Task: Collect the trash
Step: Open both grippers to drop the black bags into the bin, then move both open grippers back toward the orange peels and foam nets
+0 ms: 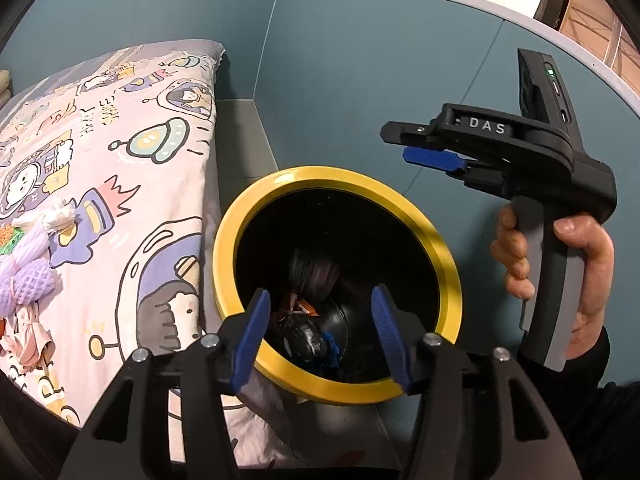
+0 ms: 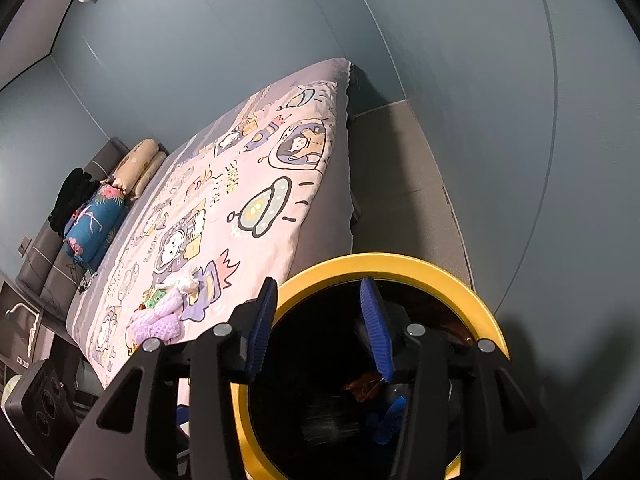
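Note:
A black trash bin with a yellow rim [image 1: 240, 216] stands on the floor beside the bed; it also shows in the right wrist view [image 2: 392, 262]. Inside lie a dark falling blur [image 1: 314, 270], an orange wrapper [image 1: 302, 306] and blue scraps [image 1: 330, 350]. My left gripper [image 1: 320, 336] is open and empty above the bin mouth. My right gripper [image 2: 320, 326] is open and empty above the bin; it shows from the side in the left wrist view [image 1: 432, 156]. Trash stays on the bed: purple foam nets [image 1: 28, 276], white tissue [image 1: 60, 216], a green packet [image 1: 10, 240].
The bed with a cartoon-print cover [image 1: 132, 184] fills the left; pillows and a folded blanket [image 2: 100, 216] sit at its head. A blue-grey wall [image 1: 360, 60] stands behind the bin, with a narrow grey floor strip [image 2: 400, 184] between.

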Demonstrator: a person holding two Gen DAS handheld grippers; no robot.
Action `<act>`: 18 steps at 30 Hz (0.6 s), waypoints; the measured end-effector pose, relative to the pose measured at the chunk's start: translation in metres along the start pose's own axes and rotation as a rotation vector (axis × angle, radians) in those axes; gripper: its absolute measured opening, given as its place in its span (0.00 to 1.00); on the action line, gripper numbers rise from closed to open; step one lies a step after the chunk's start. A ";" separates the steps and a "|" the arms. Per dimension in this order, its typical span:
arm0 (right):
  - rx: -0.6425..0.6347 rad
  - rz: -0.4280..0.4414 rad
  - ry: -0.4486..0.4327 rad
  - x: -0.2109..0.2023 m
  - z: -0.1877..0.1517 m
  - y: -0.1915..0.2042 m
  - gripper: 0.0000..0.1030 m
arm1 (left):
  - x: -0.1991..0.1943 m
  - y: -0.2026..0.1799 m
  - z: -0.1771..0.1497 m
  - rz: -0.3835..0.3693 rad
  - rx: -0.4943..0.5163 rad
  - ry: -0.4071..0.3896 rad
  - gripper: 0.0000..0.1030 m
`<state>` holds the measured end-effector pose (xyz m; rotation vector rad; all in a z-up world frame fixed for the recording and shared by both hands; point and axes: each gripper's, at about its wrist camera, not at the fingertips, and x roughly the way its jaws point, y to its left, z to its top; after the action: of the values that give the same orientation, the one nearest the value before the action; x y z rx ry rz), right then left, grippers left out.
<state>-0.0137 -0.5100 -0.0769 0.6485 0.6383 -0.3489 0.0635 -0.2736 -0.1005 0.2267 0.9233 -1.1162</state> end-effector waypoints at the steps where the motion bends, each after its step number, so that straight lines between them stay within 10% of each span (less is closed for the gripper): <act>1: 0.000 0.002 -0.003 -0.001 0.000 0.000 0.40 | -0.002 0.002 0.001 0.004 -0.005 -0.005 0.49; 18: -0.150 0.141 -0.073 -0.014 0.004 0.064 0.50 | -0.063 0.070 0.016 0.200 -0.137 -0.165 0.65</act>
<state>0.0089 -0.4626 -0.0370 0.5311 0.5408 -0.1906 0.1232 -0.2084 -0.0638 0.1099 0.8077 -0.8701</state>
